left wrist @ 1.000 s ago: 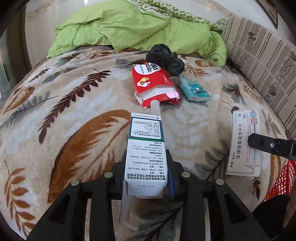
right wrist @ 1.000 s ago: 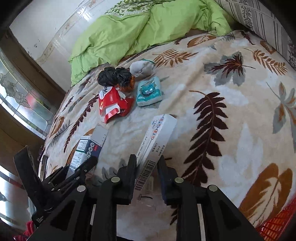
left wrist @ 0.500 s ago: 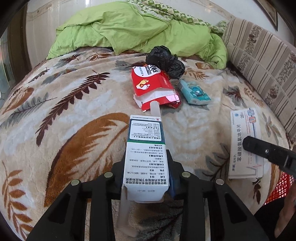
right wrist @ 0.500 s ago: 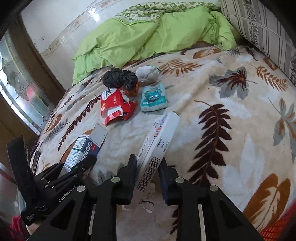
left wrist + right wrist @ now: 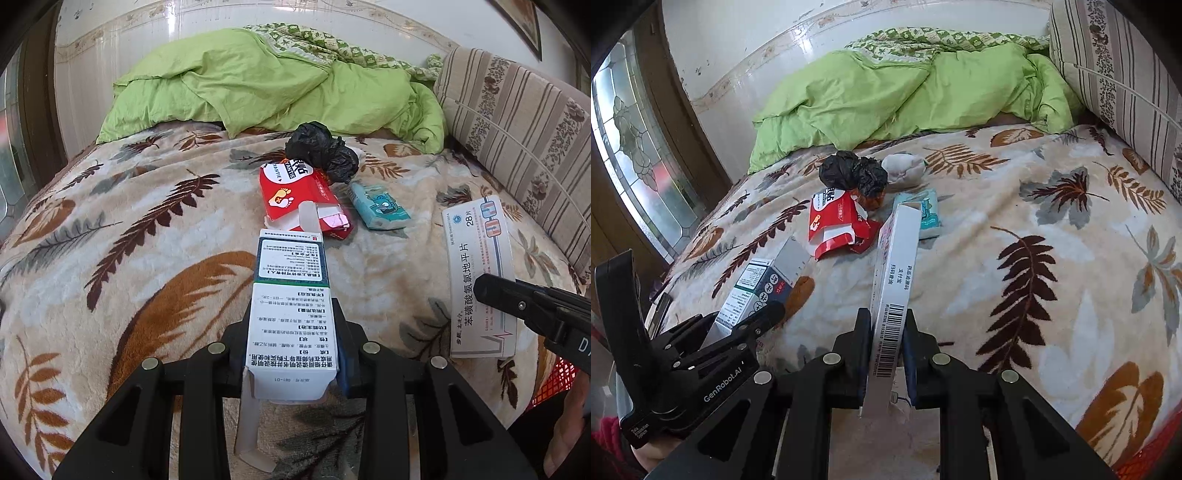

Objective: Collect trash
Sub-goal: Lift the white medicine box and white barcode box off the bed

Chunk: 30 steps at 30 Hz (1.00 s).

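With each claw clamped on its box, I lift both straight off the bed, keeping the pinch firm.

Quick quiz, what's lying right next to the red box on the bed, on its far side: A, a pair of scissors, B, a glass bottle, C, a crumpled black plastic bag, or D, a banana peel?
C: in the left wrist view a crumpled black plastic bag sits against the far end of the red box on the blanket.
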{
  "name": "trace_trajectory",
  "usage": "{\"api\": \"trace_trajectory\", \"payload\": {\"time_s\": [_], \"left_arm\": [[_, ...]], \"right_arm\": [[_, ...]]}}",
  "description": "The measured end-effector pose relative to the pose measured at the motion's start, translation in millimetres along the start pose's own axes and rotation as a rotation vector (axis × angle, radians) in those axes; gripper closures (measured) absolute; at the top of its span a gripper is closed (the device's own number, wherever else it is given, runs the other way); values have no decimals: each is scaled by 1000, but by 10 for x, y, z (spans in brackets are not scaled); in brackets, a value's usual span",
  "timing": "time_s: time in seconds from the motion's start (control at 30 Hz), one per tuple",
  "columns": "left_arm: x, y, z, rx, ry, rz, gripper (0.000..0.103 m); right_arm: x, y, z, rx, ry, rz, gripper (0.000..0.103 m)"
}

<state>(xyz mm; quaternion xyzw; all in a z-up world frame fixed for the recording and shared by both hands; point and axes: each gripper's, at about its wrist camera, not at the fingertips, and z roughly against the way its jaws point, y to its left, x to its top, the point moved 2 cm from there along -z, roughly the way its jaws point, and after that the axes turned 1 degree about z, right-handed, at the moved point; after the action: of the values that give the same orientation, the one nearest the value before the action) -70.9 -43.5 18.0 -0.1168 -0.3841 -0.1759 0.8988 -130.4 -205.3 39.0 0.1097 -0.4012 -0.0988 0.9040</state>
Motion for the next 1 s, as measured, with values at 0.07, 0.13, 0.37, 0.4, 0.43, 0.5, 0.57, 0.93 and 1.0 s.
{"api": "trace_trajectory", "payload": {"time_s": [0.07,0.13,0.37,0.4,0.43,0.5,0.57,0.93,1.0], "left_arm": [[0,-4,4,2,-1,1,70],[0,-4,7,0,0,1,70],[1,-5,12,4,0,-2,70],[3,-5,12,4,0,-3,70],[4,-9,17,6,-1,-5,70],[5,-9,16,4,-2,-4,70],[10,-18,25,6,-4,-8,70],[-47,-103,199,21,-22,-57,70],[-57,-97,228,28,-23,-55,70]], "right_arm": [[-2,9,7,2,-3,-1,87],[-2,7,11,3,-4,-3,87],[8,-10,25,15,-5,-20,87],[8,-13,30,16,-6,-23,87],[10,-19,36,20,-8,-28,87],[14,-39,52,29,-14,-41,87],[20,-67,53,40,-14,-62,89],[-6,11,80,16,-1,-32,89],[-35,35,18,3,45,-4,89]]}}
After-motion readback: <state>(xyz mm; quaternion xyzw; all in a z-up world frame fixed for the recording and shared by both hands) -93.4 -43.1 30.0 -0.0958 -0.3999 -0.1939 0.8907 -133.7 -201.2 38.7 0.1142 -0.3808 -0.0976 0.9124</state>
